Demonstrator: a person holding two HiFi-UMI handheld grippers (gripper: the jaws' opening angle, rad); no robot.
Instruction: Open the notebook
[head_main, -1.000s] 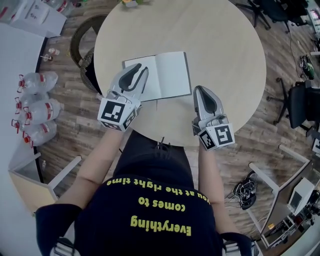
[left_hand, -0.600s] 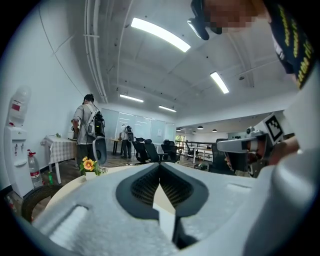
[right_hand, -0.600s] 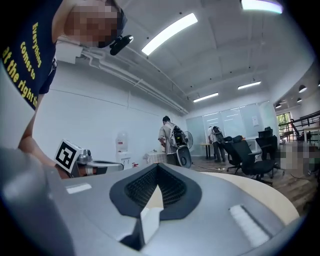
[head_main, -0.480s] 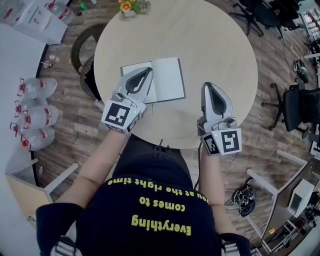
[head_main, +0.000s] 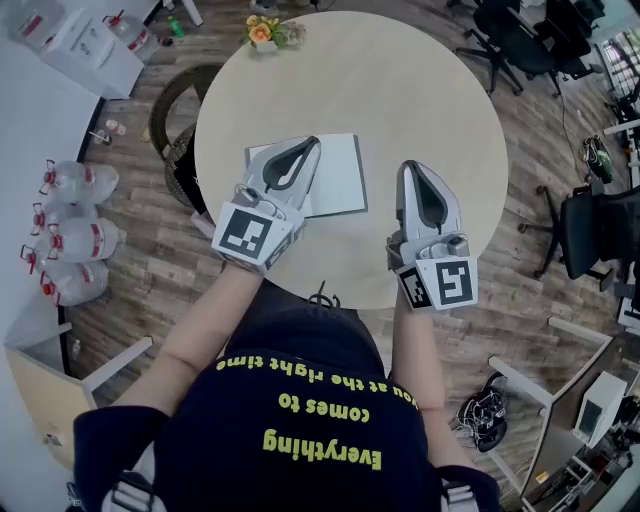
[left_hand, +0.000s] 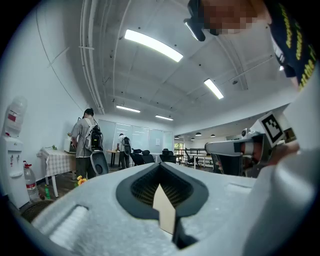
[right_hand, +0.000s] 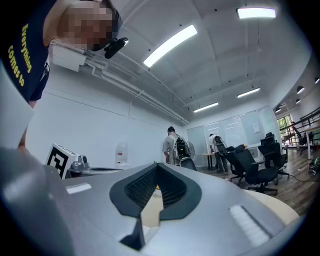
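Observation:
The notebook (head_main: 337, 176) lies open and flat on the round beige table (head_main: 440, 80), white pages up. My left gripper (head_main: 311, 142) hovers above its left page and hides most of that page; its jaws are shut with nothing between them. My right gripper (head_main: 409, 166) hangs over bare tabletop just right of the notebook, also shut and empty. Both point level across the room. In the left gripper view the left gripper (left_hand: 161, 167) shows closed jaws, and in the right gripper view the right gripper (right_hand: 156, 166) shows the same.
A small flower pot (head_main: 262, 30) stands at the table's far edge. A dark wicker chair (head_main: 172, 110) sits at the table's left, water bottles (head_main: 70, 215) on the floor beyond it. Office chairs (head_main: 525, 40) stand at the far right. People (left_hand: 85, 142) stand across the room.
Both grippers have lifted up from the table toward the head camera. The left one has drifted slightly right over the notebook. The notebook stays open and has not shifted on the table.

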